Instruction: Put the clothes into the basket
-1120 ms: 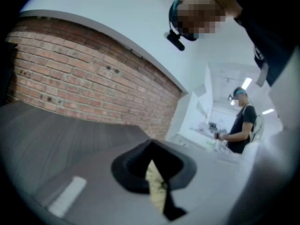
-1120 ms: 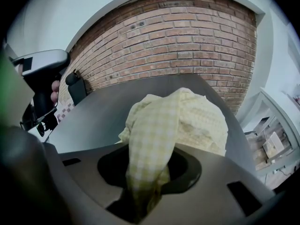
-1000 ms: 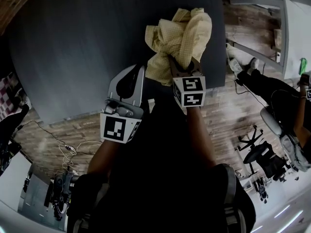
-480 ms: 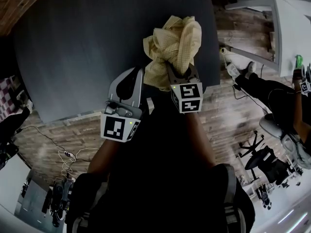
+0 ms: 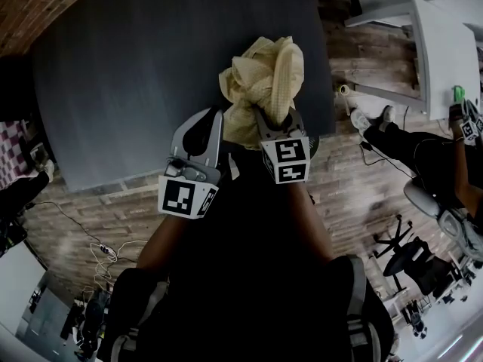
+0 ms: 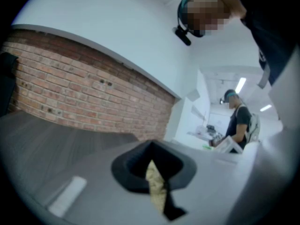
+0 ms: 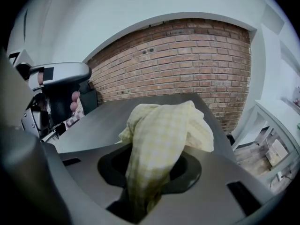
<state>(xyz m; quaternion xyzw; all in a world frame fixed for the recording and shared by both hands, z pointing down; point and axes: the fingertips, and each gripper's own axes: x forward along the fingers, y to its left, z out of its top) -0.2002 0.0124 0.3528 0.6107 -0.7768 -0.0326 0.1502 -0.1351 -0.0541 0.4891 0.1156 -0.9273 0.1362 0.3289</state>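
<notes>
Item one, far left: a red brick wall [image 6: 70, 93] bounds the far side of a dark grey flat surface [image 5: 151, 66], which fills the upper left and centre of the head view. A wood-plank floor [image 5: 83, 210] runs along the near edge of that surface. Item two: the left gripper [image 5: 217, 119] is held at the near edge of the surface, left of centre; its own view shows the jaws drawn narrow, pinching a thin fold of the pale yellow checked cloth [image 5: 260, 81]. Item three: the cloth is a crumpled bunch over the near right part of the surface, between and just beyond the two grippers. Whether it touches the surface cannot be determined. Item four: the right gripper [image 5: 275, 119] is just right of the left one, angled downward. Its jaws are closed on a thick gather of the same cloth, the bulk of which billows up ahead of them. Item five, far right: a white table [image 5: 441, 51] stands well apart from the surface, and a black office chair [image 5: 411, 255] stands on the floor nearer.
</notes>
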